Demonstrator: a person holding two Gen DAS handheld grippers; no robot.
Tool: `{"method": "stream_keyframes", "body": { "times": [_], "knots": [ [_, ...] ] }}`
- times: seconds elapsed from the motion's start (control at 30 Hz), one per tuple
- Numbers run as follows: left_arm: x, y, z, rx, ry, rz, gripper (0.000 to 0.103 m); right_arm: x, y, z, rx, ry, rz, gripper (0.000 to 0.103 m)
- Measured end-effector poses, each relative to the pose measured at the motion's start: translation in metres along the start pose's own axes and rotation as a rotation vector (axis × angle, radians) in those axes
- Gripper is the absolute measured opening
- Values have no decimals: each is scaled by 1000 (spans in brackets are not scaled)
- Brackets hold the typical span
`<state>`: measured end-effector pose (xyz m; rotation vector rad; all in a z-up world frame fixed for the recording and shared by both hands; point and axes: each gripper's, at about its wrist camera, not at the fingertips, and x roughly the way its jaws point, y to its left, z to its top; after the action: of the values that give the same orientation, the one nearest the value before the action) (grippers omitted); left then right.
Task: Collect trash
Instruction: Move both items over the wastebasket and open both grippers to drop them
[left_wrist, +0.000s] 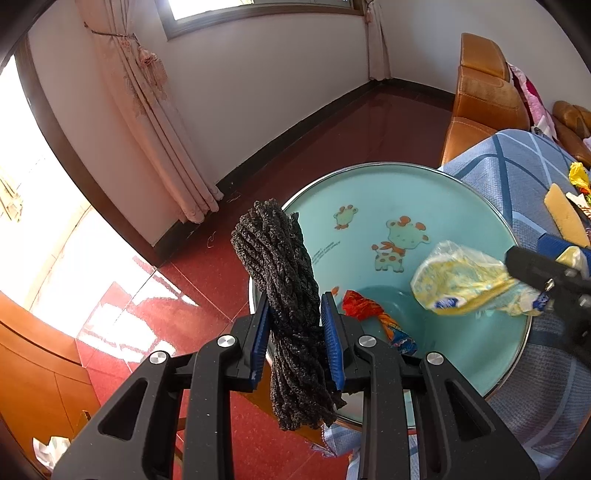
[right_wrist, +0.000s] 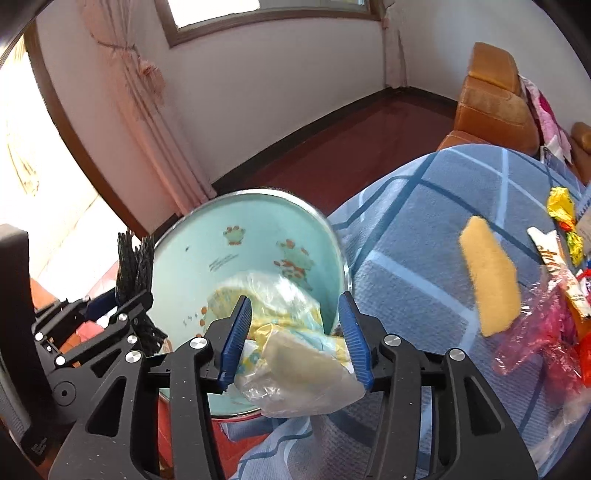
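My left gripper (left_wrist: 295, 314) is shut on a bundle of dark grey cord (left_wrist: 284, 280), held at the left rim of a light-blue basin (left_wrist: 461, 206) with cartoon prints. A red-orange wrapper (left_wrist: 373, 314) lies in the basin. My right gripper (right_wrist: 295, 325) has its jaws apart around a crumpled yellow-and-clear plastic bag (right_wrist: 288, 332) over the basin (right_wrist: 207, 258); the bag also shows in the left wrist view (left_wrist: 461, 280). The left gripper with the cord (right_wrist: 133, 266) shows at the left of the right wrist view.
The basin stands beside a surface under a blue checked cloth (right_wrist: 424, 229). On it lie a yellow sponge (right_wrist: 491, 280), a pink plastic bag (right_wrist: 543, 332), a yellow candy wrapper (right_wrist: 561, 210) and other wrappers. An orange sofa (left_wrist: 484, 96) stands behind; red floor (left_wrist: 207, 288) lies left.
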<state>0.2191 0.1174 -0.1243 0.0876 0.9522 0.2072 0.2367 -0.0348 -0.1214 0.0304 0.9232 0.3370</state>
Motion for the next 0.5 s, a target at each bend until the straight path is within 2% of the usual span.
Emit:
{"method": "stream_keyframes", "body": {
  "times": [0.2,0.5],
  "knots": [
    [-2,-3,-1,4,-1,-2,28,-18,-9,4,21,-53,-7,49],
    [-3,-3,-2,15,1,-11,30,-29,-16,0,25,-72,-37,49]
  ]
}}
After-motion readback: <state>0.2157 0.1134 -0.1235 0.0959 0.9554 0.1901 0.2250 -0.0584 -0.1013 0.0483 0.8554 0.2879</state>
